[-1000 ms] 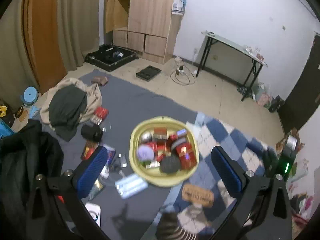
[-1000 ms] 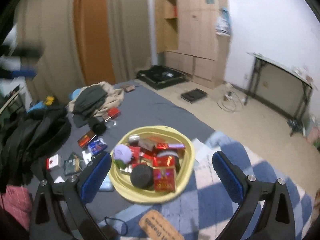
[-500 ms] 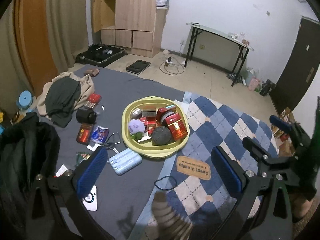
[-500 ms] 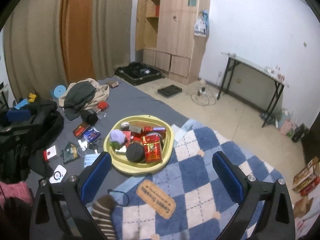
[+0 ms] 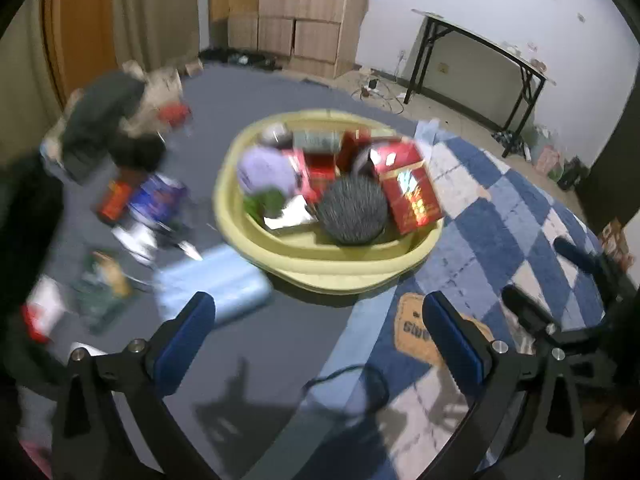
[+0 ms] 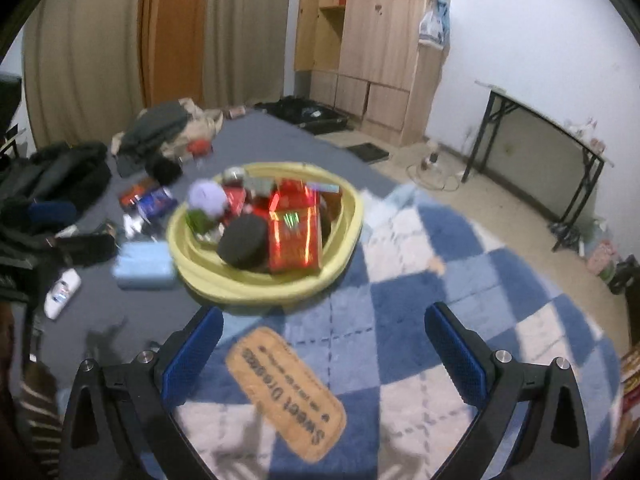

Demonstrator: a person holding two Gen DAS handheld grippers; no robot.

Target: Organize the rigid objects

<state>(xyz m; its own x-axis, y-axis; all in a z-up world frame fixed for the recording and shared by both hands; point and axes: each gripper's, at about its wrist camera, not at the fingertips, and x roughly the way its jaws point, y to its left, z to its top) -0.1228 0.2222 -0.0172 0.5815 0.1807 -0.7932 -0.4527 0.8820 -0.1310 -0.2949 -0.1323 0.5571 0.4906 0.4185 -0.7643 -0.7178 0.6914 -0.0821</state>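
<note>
The yellow basin [image 6: 264,280] on the floor already holds boxes and tins; the pale blue case [image 5: 212,284] and small packets [image 6: 150,200] beside it remain. Both tools, left [image 5: 320,332] and right [image 6: 320,344], gape wide, empty.

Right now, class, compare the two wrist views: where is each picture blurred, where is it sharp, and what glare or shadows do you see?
Left wrist view: left-side clutter smears with motion; the yellow basin is softer; claw shadow falls on the grey mat. Right wrist view: milder blur; the red foil box glints; both bend at fisheye edges.
</note>
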